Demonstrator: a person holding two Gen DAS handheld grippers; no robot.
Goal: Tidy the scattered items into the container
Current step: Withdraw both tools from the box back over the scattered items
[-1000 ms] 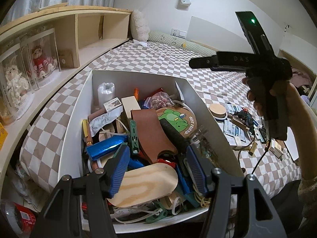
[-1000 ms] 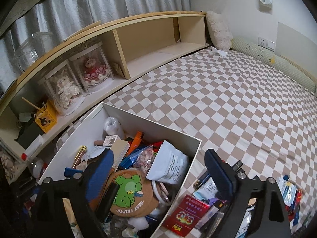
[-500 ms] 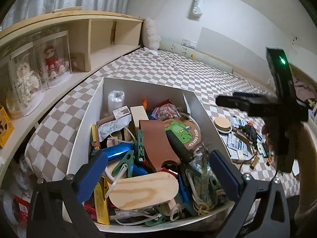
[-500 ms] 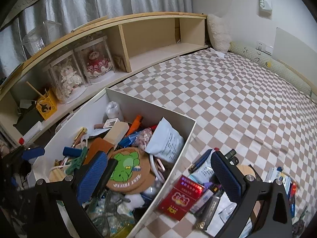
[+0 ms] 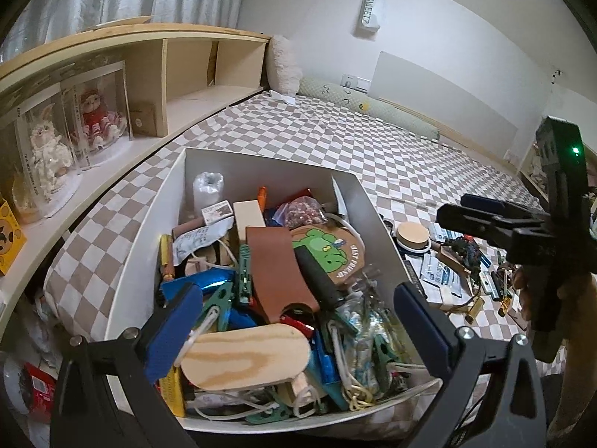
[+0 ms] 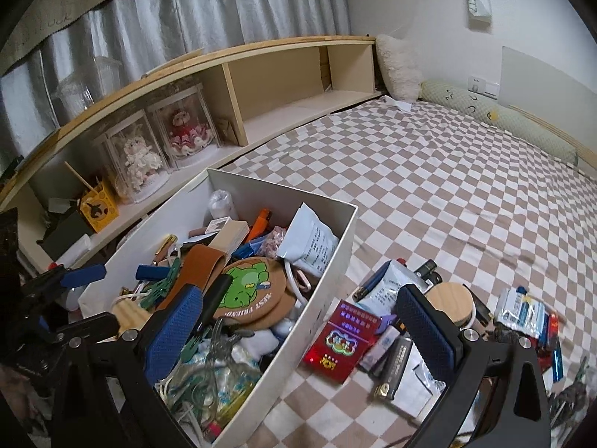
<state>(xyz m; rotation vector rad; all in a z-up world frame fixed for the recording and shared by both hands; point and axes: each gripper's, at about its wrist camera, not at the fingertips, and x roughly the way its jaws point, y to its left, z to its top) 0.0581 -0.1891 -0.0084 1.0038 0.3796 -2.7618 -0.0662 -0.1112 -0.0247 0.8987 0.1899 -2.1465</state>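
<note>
Both our grippers, left gripper (image 5: 298, 321) and right gripper (image 6: 298, 321), gape empty over the full white container (image 6: 328, 261) at lower left; beside it, the light, stiff red packet (image 6: 341, 341) suits pinching across its flat faces.

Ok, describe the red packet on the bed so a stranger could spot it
Find the white box on the checkered bedspread. Among the clutter just outside its right wall lies a flat red packet. It is the only bright red rectangle there, with gold lettering.
</note>
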